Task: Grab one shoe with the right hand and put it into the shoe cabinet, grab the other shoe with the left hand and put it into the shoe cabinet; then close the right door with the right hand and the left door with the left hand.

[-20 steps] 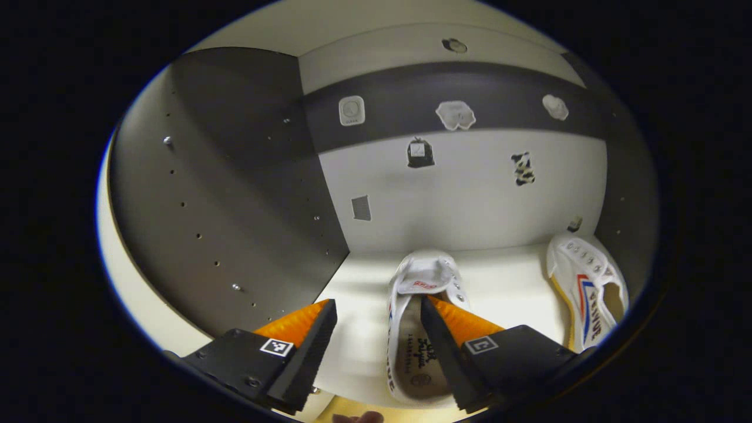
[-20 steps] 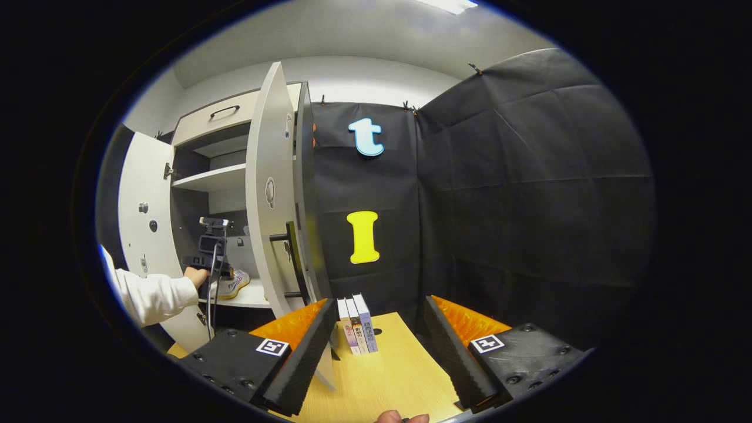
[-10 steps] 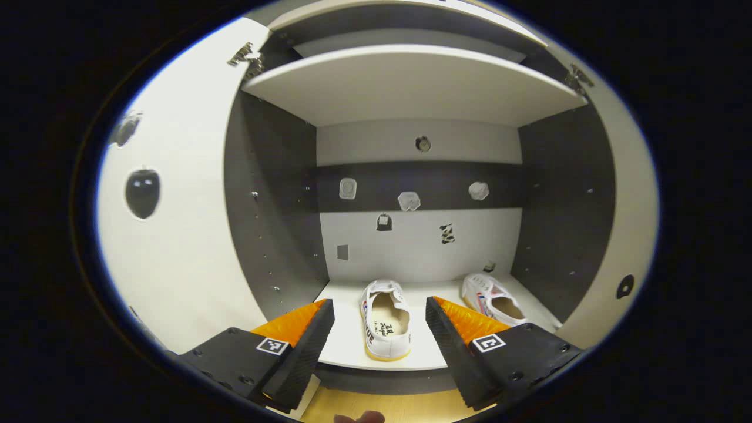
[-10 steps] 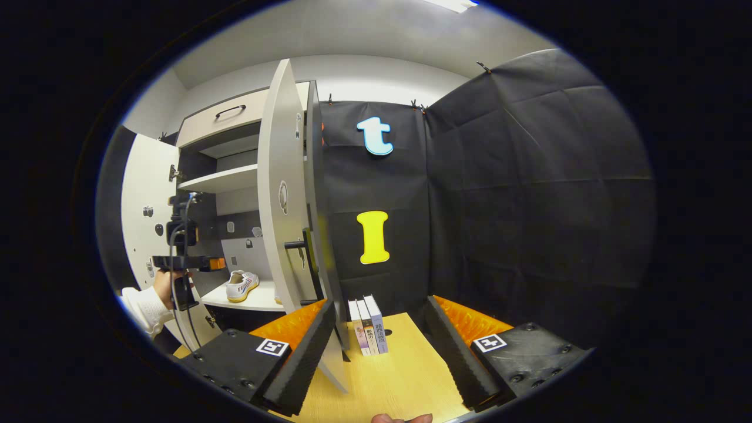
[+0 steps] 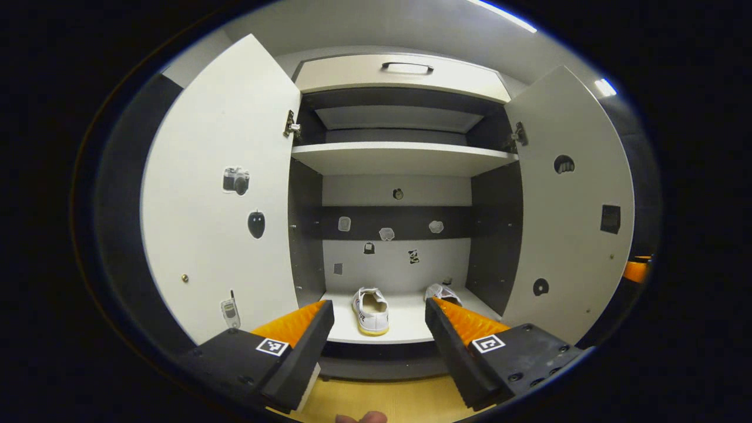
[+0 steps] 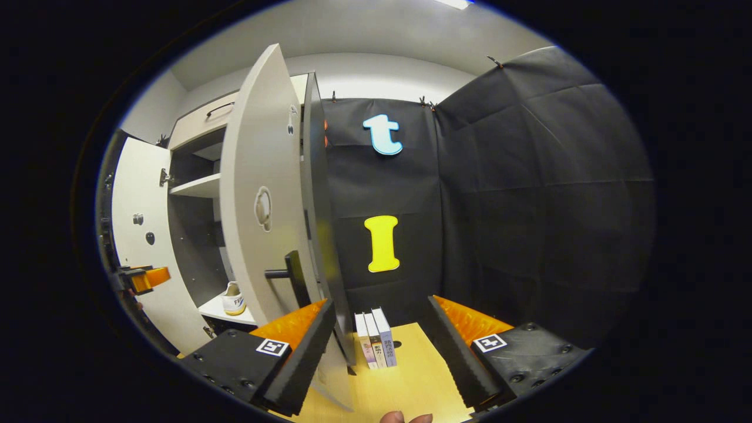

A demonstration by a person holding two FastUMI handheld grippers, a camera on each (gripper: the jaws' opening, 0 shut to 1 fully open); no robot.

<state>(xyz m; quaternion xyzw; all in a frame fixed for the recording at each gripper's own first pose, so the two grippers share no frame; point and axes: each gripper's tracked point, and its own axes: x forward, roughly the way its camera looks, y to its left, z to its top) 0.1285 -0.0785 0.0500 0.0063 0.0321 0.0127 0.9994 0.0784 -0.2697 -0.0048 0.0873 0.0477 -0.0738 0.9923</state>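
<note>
Two white shoes stand on the cabinet's bottom shelf (image 5: 405, 320). In the left gripper view one shoe (image 5: 371, 302) sits heel-first at the middle, and the other shoe (image 5: 442, 292) lies to its right, partly hidden behind a finger. My left gripper (image 5: 379, 338) is open and empty, held back in front of the cabinet. Both doors stand open: the left door (image 5: 223, 194) and the right door (image 5: 567, 200). My right gripper (image 6: 379, 346) is open and empty, just right of the right door (image 6: 264, 200) and its dark handle (image 6: 288, 273). One shoe (image 6: 234, 298) peeks past that door.
A few books (image 6: 376, 346) stand upright on the wooden table (image 6: 411, 382) between my right fingers, against the black cloth wall. An upper shelf (image 5: 405, 158) and a drawer (image 5: 405, 70) sit above the shoes. The left gripper (image 6: 141, 279) shows at the far left.
My left gripper has drawn back out of the cabinet, leaving the shoe on the shelf. The right gripper has edged closer to the right door.
</note>
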